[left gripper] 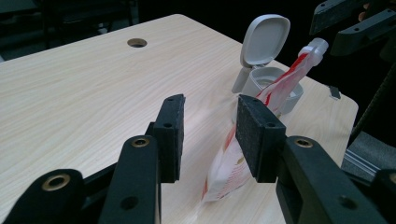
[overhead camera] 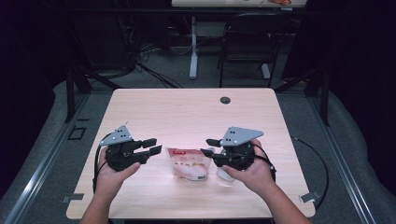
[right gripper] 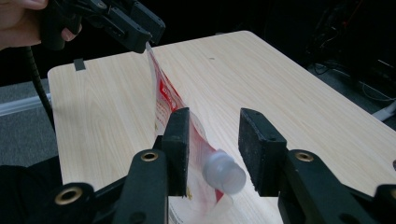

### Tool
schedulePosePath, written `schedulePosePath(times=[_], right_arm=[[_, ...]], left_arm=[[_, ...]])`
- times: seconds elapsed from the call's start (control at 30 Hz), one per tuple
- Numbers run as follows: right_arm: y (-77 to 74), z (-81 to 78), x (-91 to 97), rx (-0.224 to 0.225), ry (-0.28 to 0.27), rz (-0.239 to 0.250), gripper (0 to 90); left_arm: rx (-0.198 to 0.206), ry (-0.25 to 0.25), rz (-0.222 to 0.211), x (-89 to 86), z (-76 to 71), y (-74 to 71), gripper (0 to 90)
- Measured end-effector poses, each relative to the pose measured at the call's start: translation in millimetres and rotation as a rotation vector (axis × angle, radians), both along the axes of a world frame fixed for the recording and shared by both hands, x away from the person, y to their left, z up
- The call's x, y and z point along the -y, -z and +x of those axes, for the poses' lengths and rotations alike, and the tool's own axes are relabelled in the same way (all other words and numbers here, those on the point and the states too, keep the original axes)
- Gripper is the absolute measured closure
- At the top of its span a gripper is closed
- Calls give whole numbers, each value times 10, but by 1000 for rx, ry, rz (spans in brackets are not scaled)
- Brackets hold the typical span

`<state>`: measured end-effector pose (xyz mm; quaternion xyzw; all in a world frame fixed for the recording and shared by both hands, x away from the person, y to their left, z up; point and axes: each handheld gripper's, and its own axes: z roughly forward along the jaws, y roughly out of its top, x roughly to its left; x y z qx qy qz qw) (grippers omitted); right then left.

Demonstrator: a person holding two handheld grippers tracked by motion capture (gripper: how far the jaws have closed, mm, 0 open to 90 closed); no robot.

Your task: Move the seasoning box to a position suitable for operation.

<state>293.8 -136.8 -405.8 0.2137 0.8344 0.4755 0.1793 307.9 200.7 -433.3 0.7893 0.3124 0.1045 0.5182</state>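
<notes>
A red-and-white spouted pouch (overhead camera: 188, 164) lies in the middle of the table's near half. My left gripper (overhead camera: 154, 145) hovers at its left end, my right gripper (overhead camera: 208, 147) at its right end. In the left gripper view my left gripper (left gripper: 208, 105) is open with bare table between the pads, and the pouch (left gripper: 229, 172) sits just beyond the right pad. In the right gripper view my right gripper (right gripper: 215, 119) is open and the pouch's white spout cap (right gripper: 225, 173) lies between the jaws, with no pad pressing on it. The pouch's far corner reaches the left gripper (right gripper: 144, 35).
A white flip-top container (left gripper: 267, 74) stands open behind the pouch, under the right hand (overhead camera: 252, 175); the pouch's spout end (left gripper: 317, 46) rises over it. A round cable hole (overhead camera: 225, 100) sits near the table's far edge. A chair (overhead camera: 247, 42) and table legs stand beyond.
</notes>
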Motion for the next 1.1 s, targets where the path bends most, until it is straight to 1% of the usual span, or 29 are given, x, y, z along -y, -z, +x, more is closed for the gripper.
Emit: schedulePosePath(times=[0.03,0.07,0.1,0.2,0.27,0.4,0.5,0.53,0.67,0.77,0.83,0.97,1.1], right_arm=[[0,0,0,0,0,0,642],[-7,26,-45,-5,-10,-11,644],[-7,26,-45,-5,-10,-11,644],[-18,65,-132,-11,-30,-32,653],[-22,69,-147,-10,-29,-35,653],[-48,104,-233,-9,-48,-48,664],[-63,125,-304,-10,-62,-60,666],[-71,140,-352,-11,-74,-73,667],[-78,163,-424,-15,-82,-83,669],[-87,183,-489,-14,-95,-99,671],[-98,198,-561,-14,-112,-128,675],[-100,214,-608,-17,-119,-134,678],[-92,237,-640,-26,-127,-150,689]], left_arm=[[0,0,0,0,0,0,628],[-1,-1,3,-11,2,-3,632],[0,-2,-1,-18,4,-2,632],[1,-11,4,-41,9,-3,647],[3,-16,12,-51,10,-5,648],[4,-27,23,-70,9,-11,655],[11,-32,17,-84,3,-17,659],[15,-33,16,-88,3,-18,667],[15,-35,21,-99,5,-20,668],[13,-40,27,-105,9,-13,667],[15,-42,27,-113,11,-11,668],[19,-45,25,-130,10,-16,669],[19,-47,26,-145,14,-15,671]])
